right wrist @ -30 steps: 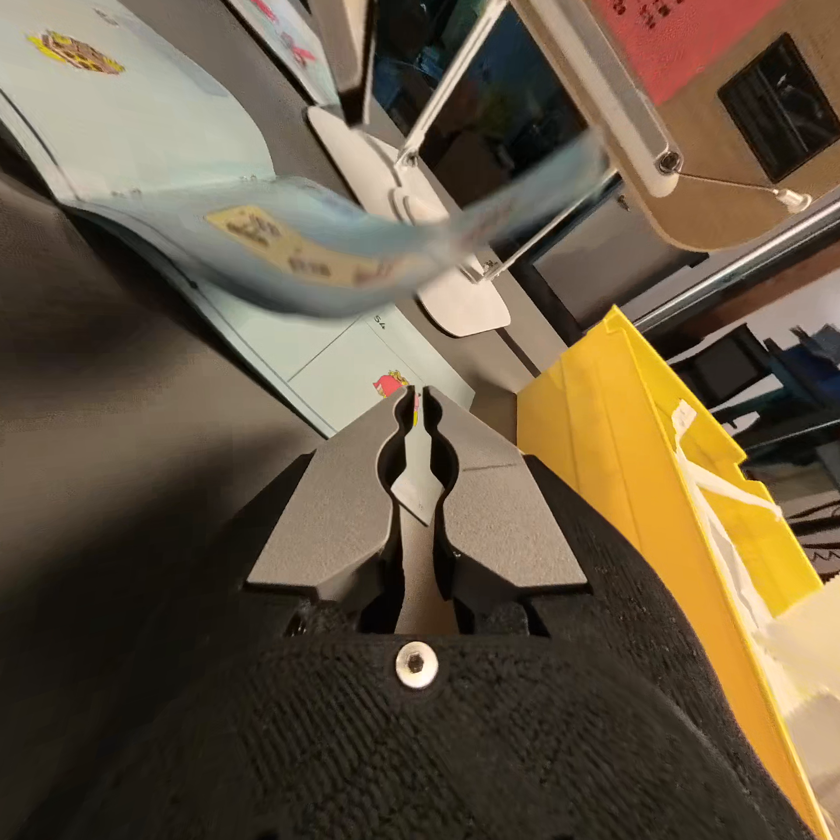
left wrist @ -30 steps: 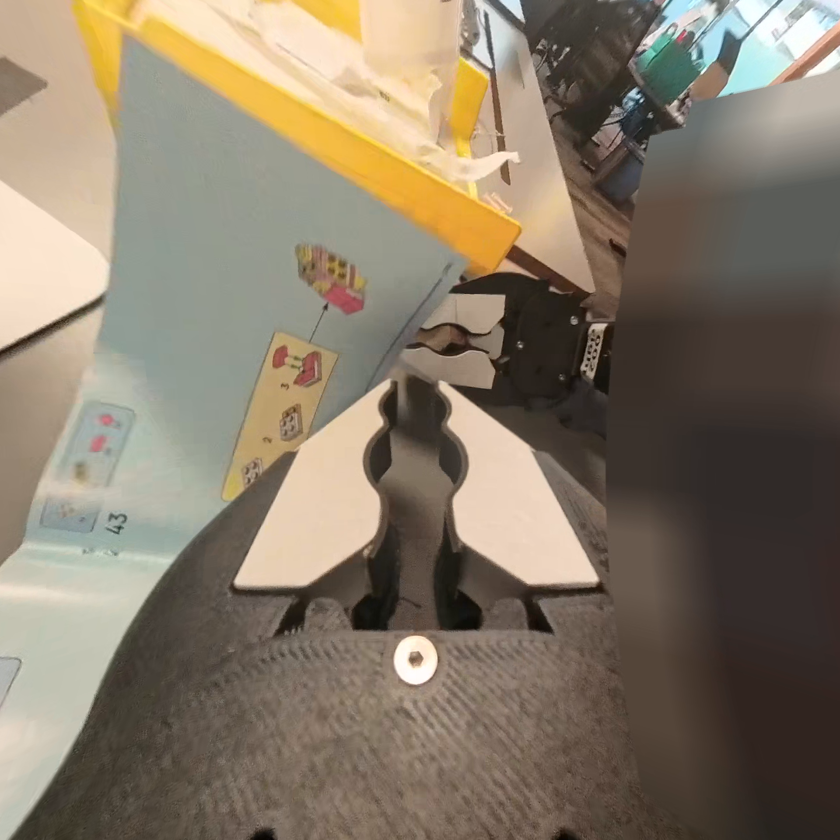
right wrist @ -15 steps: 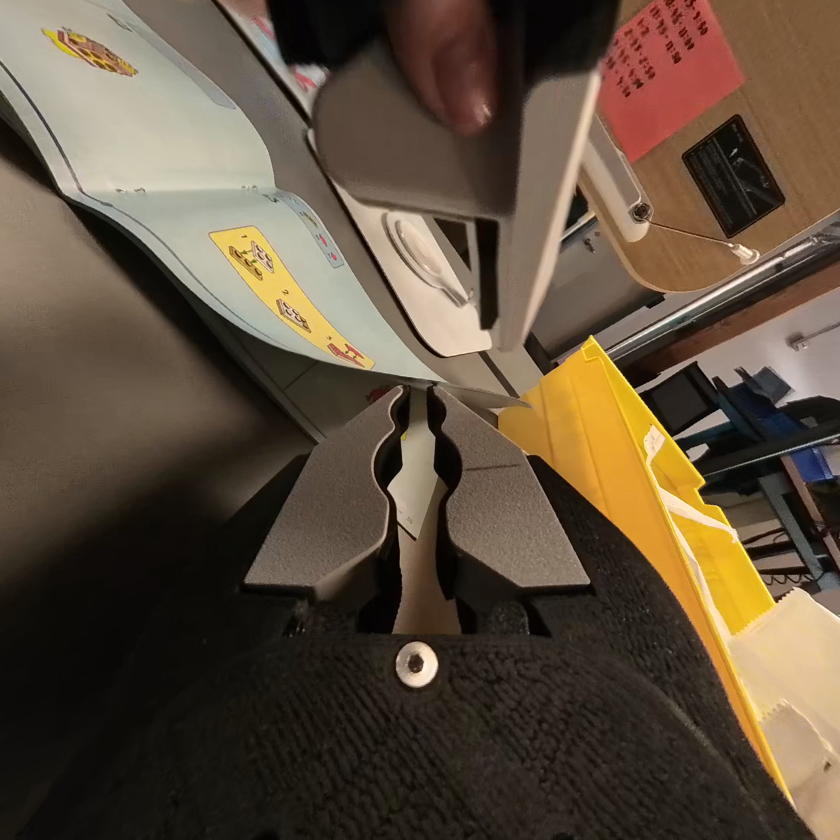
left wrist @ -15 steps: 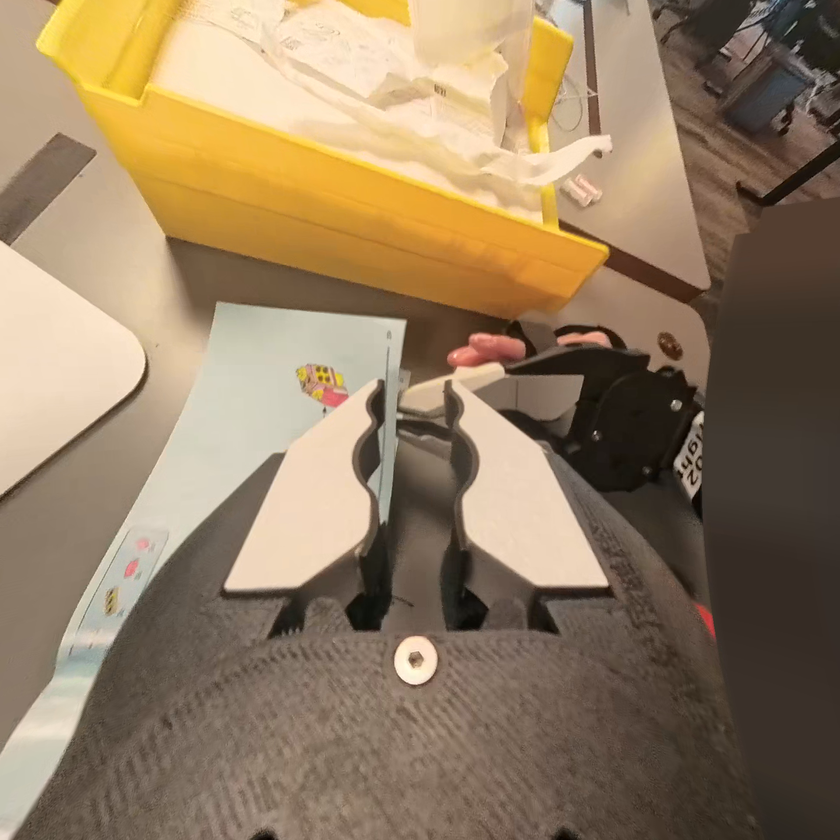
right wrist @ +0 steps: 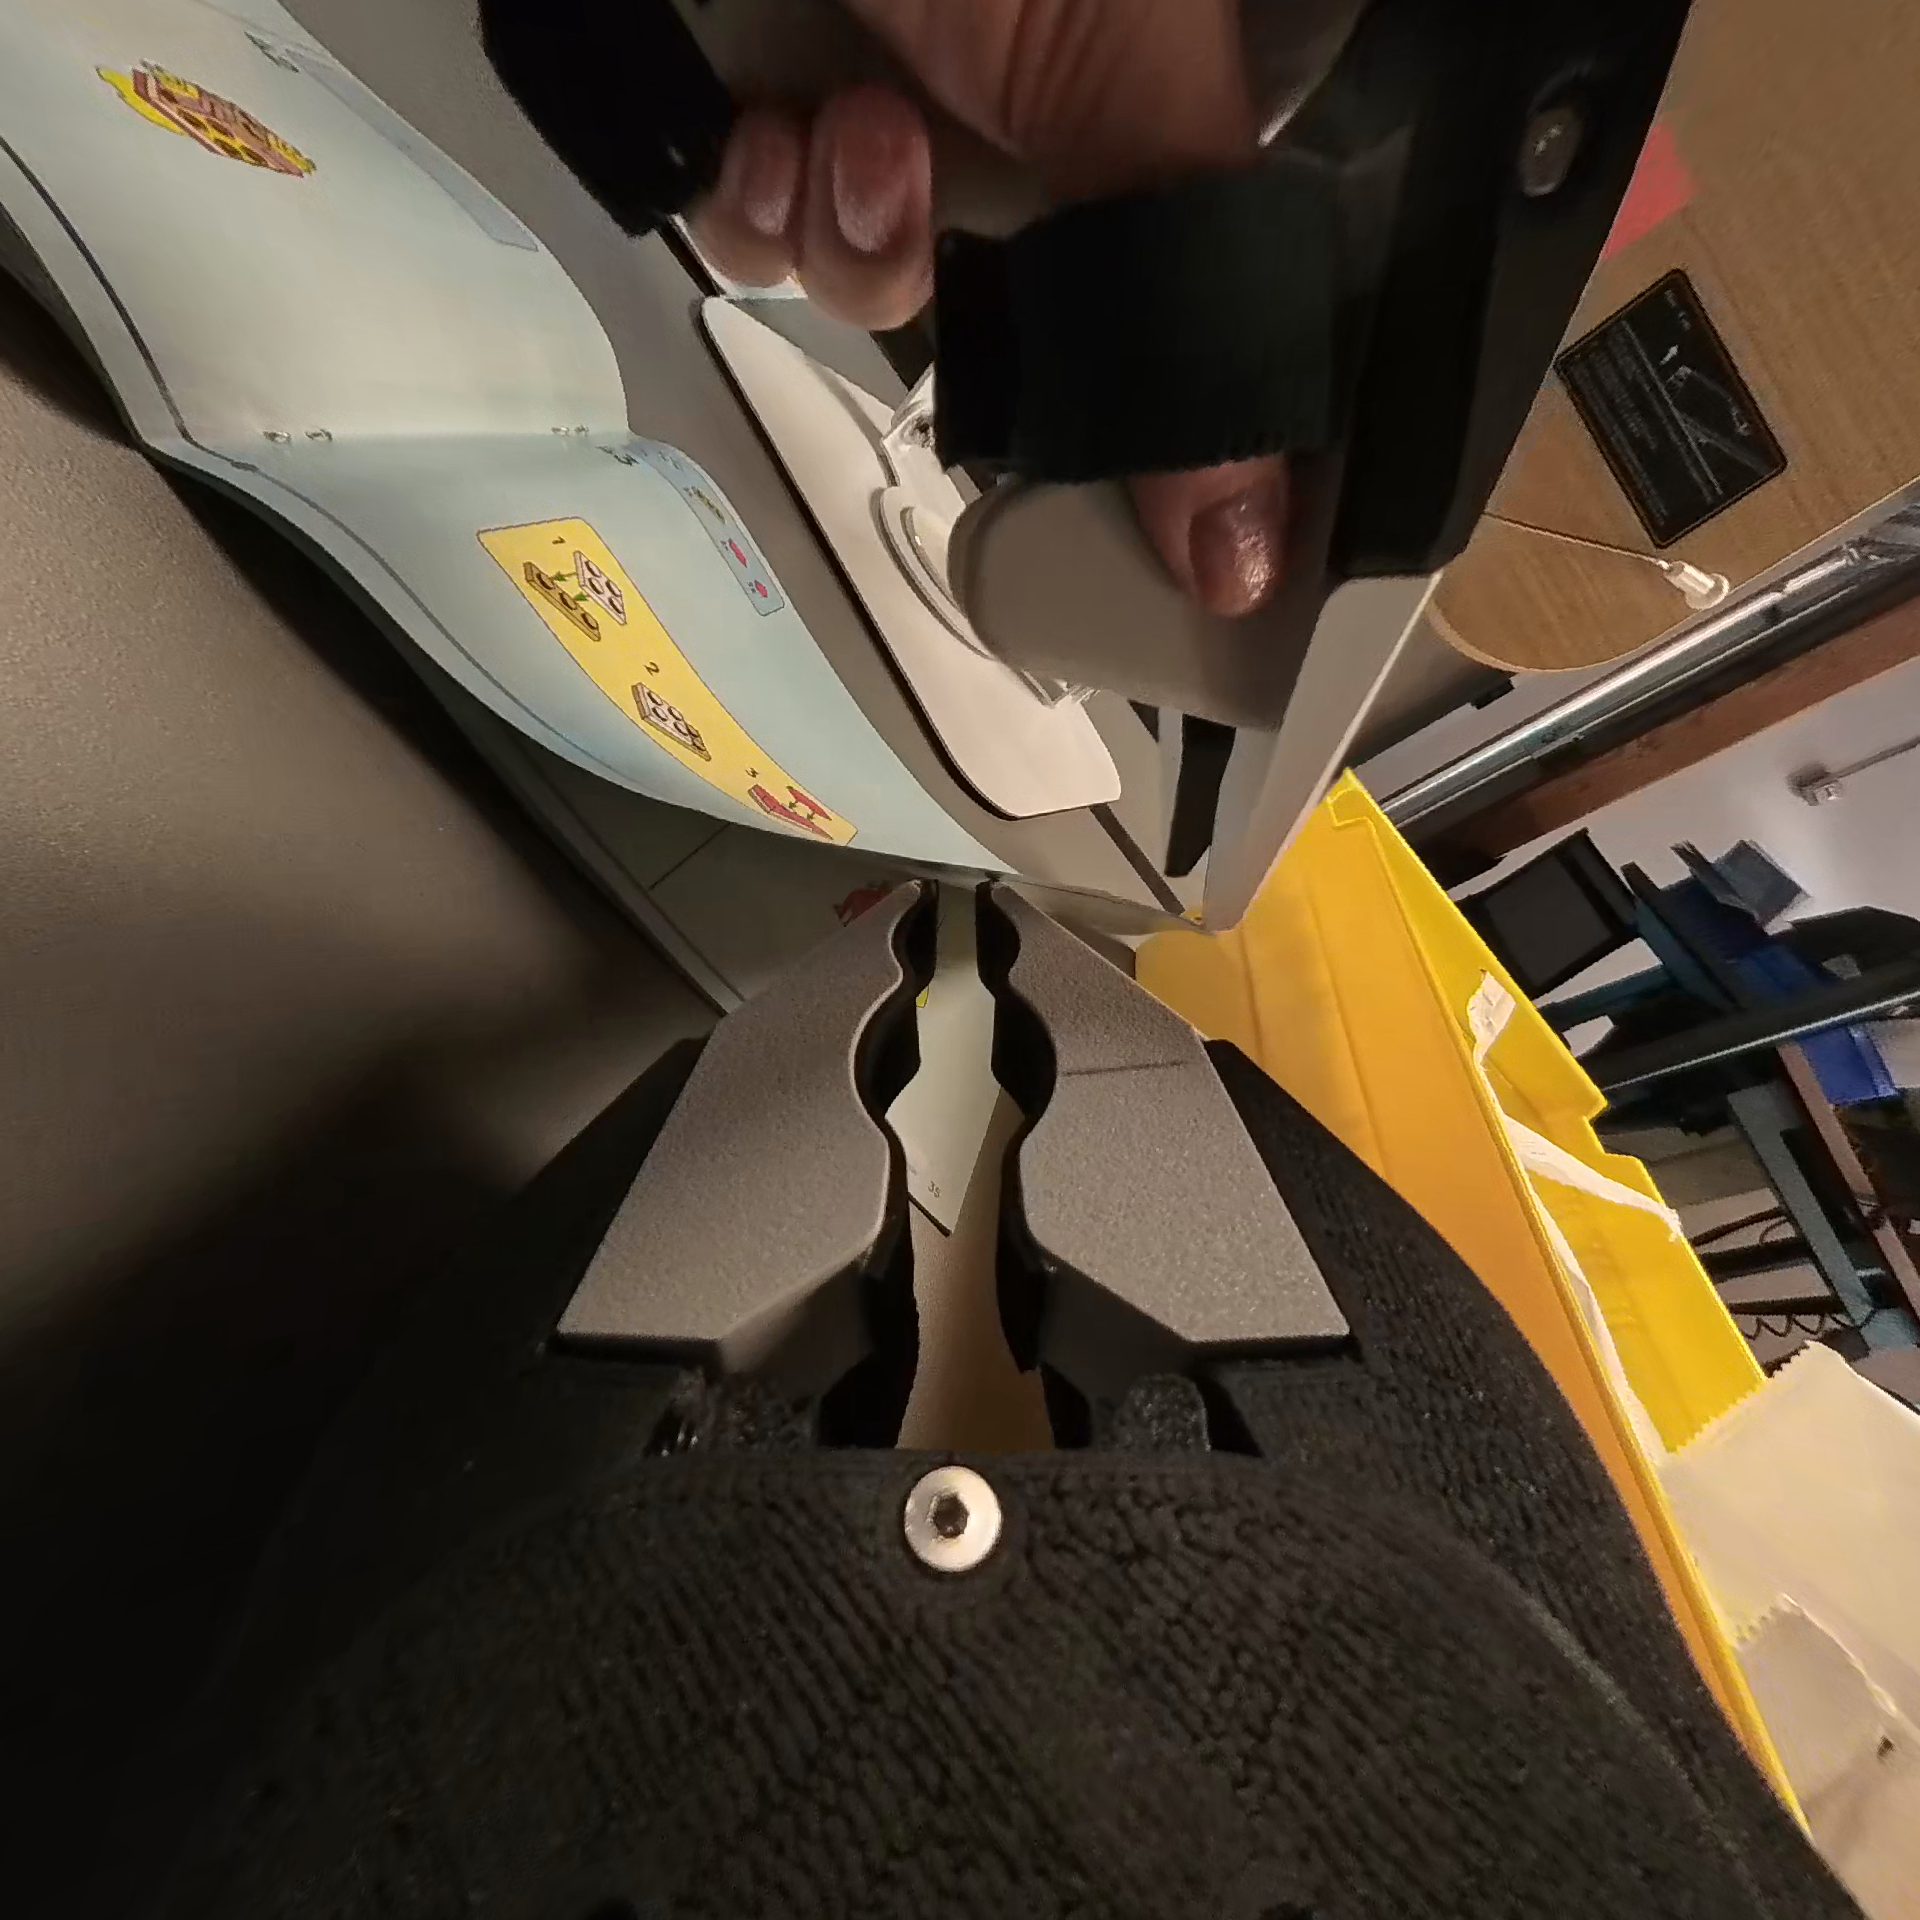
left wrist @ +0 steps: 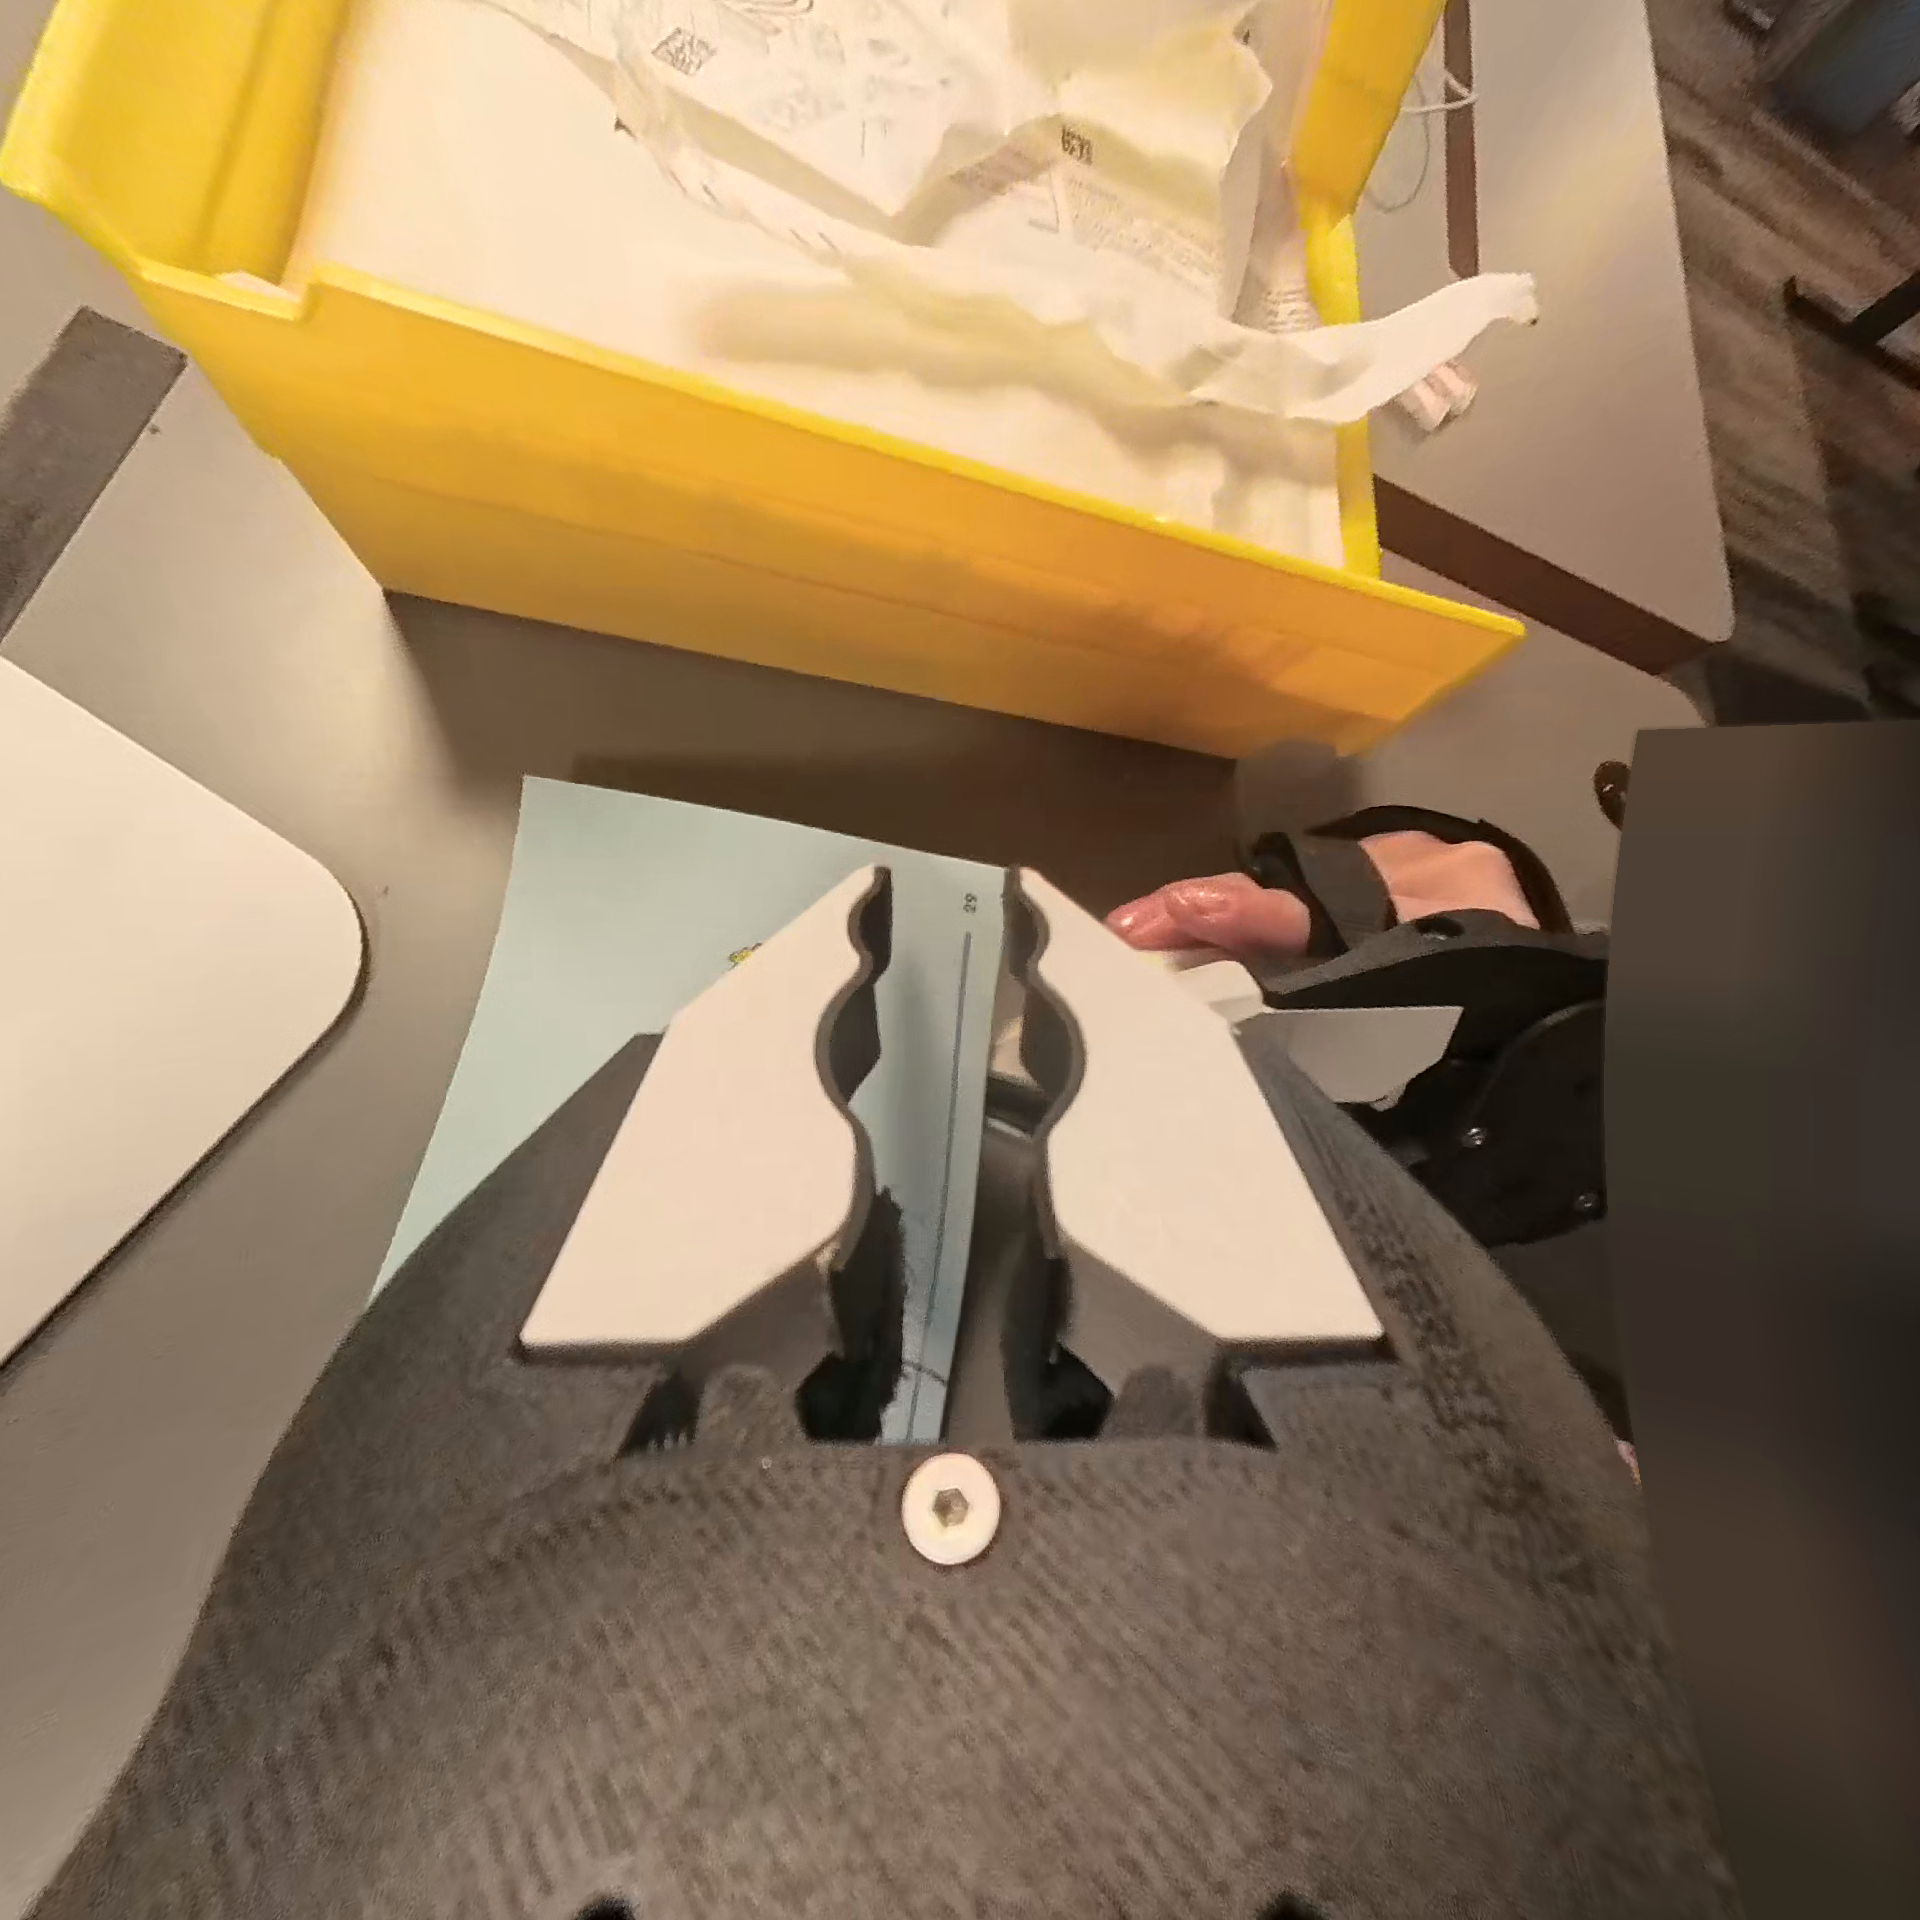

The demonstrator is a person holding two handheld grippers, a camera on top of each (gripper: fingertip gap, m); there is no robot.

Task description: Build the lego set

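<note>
- A grey tabletop (left wrist: 260, 675) carries a yellow bin (left wrist: 831, 540) of crumpled white paper (left wrist: 935, 187) and a light-blue building-instruction booklet (left wrist: 644, 935) just before it.
- My left claw (left wrist: 945, 883) stands part open over the booklet's top page, the page's edge running between my fingers toward the bin; whether they touch it I cannot tell.
- My right claw (right wrist: 951, 894) is narrowly parted at a lower page's corner, under the curled page (right wrist: 727, 665).

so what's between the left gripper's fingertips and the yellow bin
In the left wrist view: the light blue booklet page, then bare grey table up to the yellow bin.
</note>
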